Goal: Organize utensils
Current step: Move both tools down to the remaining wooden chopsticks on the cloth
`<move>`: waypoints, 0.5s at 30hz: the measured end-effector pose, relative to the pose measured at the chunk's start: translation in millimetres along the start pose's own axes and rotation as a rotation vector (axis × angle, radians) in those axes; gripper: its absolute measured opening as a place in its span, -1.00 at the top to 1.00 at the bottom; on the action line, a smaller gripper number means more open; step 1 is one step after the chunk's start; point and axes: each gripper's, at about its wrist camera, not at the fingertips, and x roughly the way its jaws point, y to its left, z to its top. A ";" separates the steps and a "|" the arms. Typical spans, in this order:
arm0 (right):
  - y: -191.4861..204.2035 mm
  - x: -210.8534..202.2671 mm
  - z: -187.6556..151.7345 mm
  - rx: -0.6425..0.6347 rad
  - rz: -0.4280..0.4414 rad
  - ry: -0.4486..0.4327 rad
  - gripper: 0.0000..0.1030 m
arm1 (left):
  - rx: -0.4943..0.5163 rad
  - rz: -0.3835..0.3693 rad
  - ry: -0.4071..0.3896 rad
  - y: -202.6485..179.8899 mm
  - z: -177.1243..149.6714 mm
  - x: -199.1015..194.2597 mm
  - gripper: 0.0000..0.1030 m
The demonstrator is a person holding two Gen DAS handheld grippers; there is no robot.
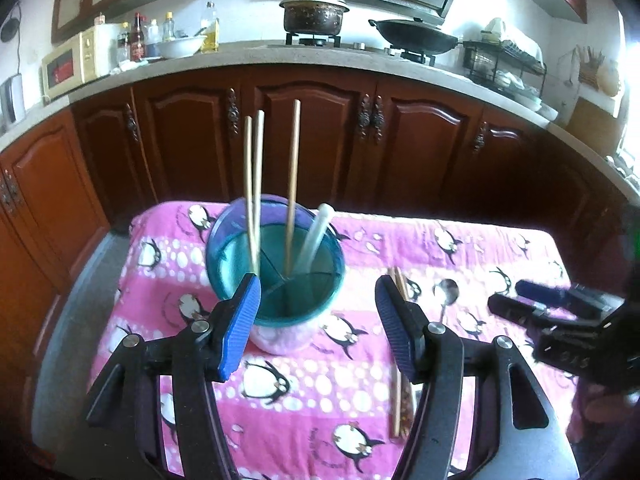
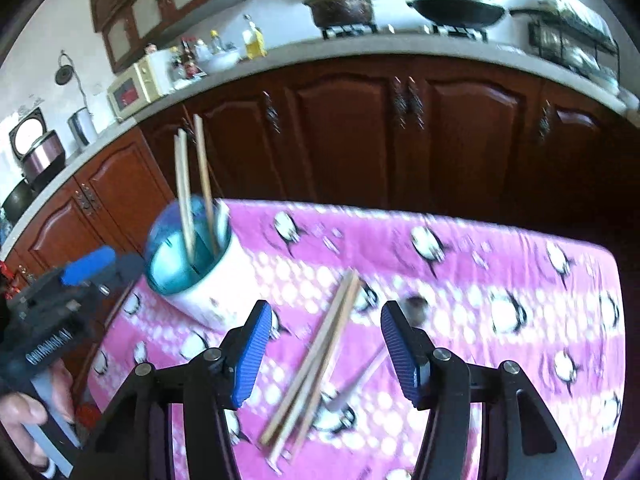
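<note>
While both grippers hover over a table draped in a pink penguin-print cloth (image 1: 360, 396), nothing is held in either one. Seen from the left wrist, the left gripper (image 1: 318, 322) has its 2 blue-padded fingers (image 1: 240, 326) spread wide, with only cloth and the near side of a utensil holder (image 1: 276, 264) showing between them. That holder is a round cup with a teal-blue rim, a divided interior and a pale lower wall, standing upright on the cloth toward the table's left half. Inside it stand 3 wooden chopsticks (image 1: 293, 184), roughly upright, and 1 white utensil handle (image 1: 316, 232) leaning right.

To the right of the holder, loose chopsticks (image 1: 400, 384) lie on the cloth, partly hidden behind the left gripper's right finger. A metal spoon (image 1: 448, 292) lies just beyond them, bowl toward the far edge.

From the right wrist, blurred, the right gripper (image 2: 326, 354) also has its fingers (image 2: 252, 354) apart, gripping nothing; the bundle of loose chopsticks lies slanted on the cloth between and below them, and I cannot tell whether a pad touches it. The spoon sits close to the right finger. At the left edge a person's hand (image 2: 24, 420) grasps the left gripper's handle.

Dark wooden cabinets (image 1: 316, 140) run behind the table
</note>
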 end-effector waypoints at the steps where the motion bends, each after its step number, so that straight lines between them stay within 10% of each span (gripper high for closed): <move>1: -5.8 3.4 -7.9 0.010 -0.009 0.016 -0.06 | -0.006 -0.017 0.009 -1.1 -2.6 0.5 -0.16; 15: -17.1 103.7 -41.7 0.162 0.129 0.256 0.15 | 0.022 -0.105 0.156 -13.4 -38.6 27.3 -0.16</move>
